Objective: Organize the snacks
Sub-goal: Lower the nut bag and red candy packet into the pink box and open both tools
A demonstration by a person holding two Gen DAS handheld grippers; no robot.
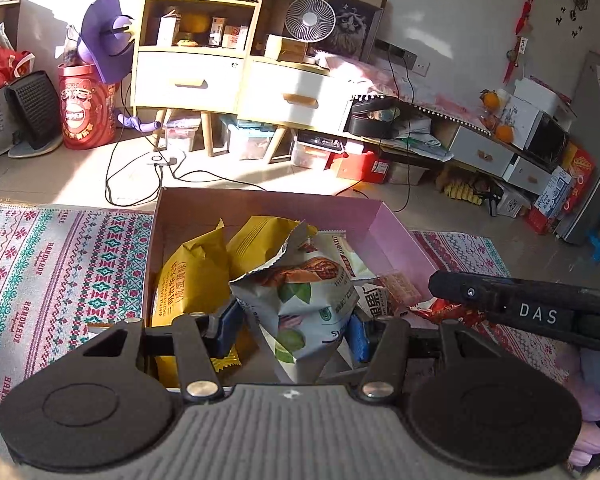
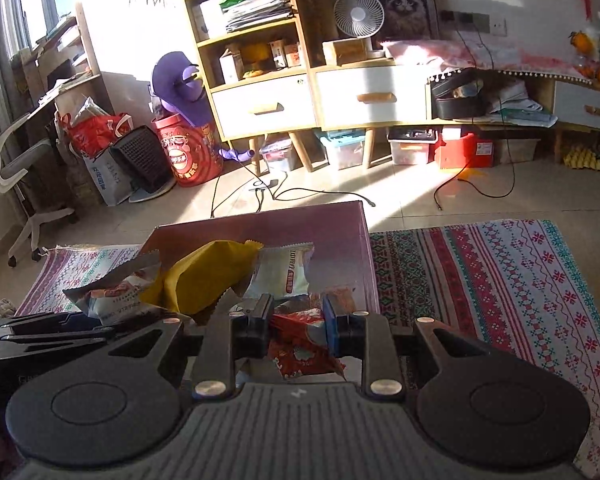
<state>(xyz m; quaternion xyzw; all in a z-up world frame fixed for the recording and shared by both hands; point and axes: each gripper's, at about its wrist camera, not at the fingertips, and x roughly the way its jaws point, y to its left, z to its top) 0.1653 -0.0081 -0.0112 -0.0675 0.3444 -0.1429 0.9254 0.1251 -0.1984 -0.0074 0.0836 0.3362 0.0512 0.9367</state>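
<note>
A pink cardboard box (image 1: 396,240) sits on the patterned rug and holds several snack packets. My left gripper (image 1: 294,330) is over the box's near side, its blue pads on either side of a white and green snack bag (image 1: 304,300) that stands among yellow packets (image 1: 192,276). My right gripper (image 2: 298,326) is at the box's right near corner, shut on a red snack packet (image 2: 300,344). The box also shows in the right wrist view (image 2: 340,232), with a yellow packet (image 2: 208,276) and a white packet (image 2: 284,272). The right gripper's body shows in the left wrist view (image 1: 532,308).
The patterned rug (image 2: 500,280) spreads on both sides of the box. Cables (image 1: 140,184) lie on the tiled floor beyond. Shelves with drawers (image 1: 196,76), a fan, storage boxes and a red drum (image 1: 84,112) line the far wall.
</note>
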